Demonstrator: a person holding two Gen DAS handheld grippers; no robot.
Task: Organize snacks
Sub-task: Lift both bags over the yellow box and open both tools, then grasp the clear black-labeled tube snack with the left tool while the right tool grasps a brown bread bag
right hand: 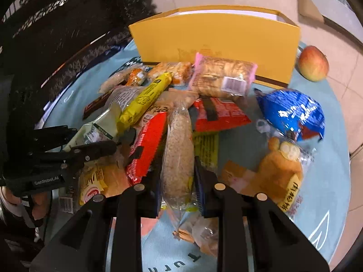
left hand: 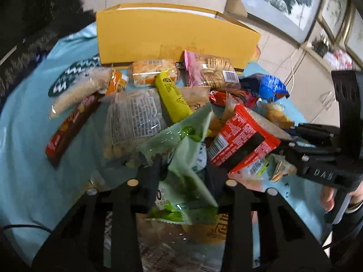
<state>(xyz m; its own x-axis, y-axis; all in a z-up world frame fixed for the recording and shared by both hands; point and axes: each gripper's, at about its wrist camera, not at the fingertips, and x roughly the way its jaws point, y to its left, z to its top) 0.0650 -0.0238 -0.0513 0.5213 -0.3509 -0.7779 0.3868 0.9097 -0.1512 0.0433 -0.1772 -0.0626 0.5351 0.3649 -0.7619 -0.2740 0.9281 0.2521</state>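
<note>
- My left gripper [left hand: 181,170] is clamped on a pale green snack packet [left hand: 183,176], which sits crumpled between its two black fingers [left hand: 149,176] at the near edge of the surface [left hand: 25,149].
- My right gripper [right hand: 177,181] grasps a long clear packet of pale grain bar [right hand: 178,156], its fingers pressed against both sides of the wrapper.
- The snacks lie in a loose heap on a round surface covered in light blue cloth.
- A yellow cardboard box [left hand: 172,38] stands upright at the far edge of the surface, just behind the heap.
- Just in front of the box lie a pink packet of biscuits [right hand: 222,77] and an orange packet of crackers [left hand: 154,71].
- A long yellow bar [right hand: 145,99] lies across the middle of the heap, with red packets [right hand: 217,113] beside it.
- A blue foil bag [right hand: 292,113] lies toward the right edge, apart from the heap.
- An apple [right hand: 313,63] rests at the far right edge, beside the box.
- Part of a hand [right hand: 13,200] shows behind my left gripper.
</note>
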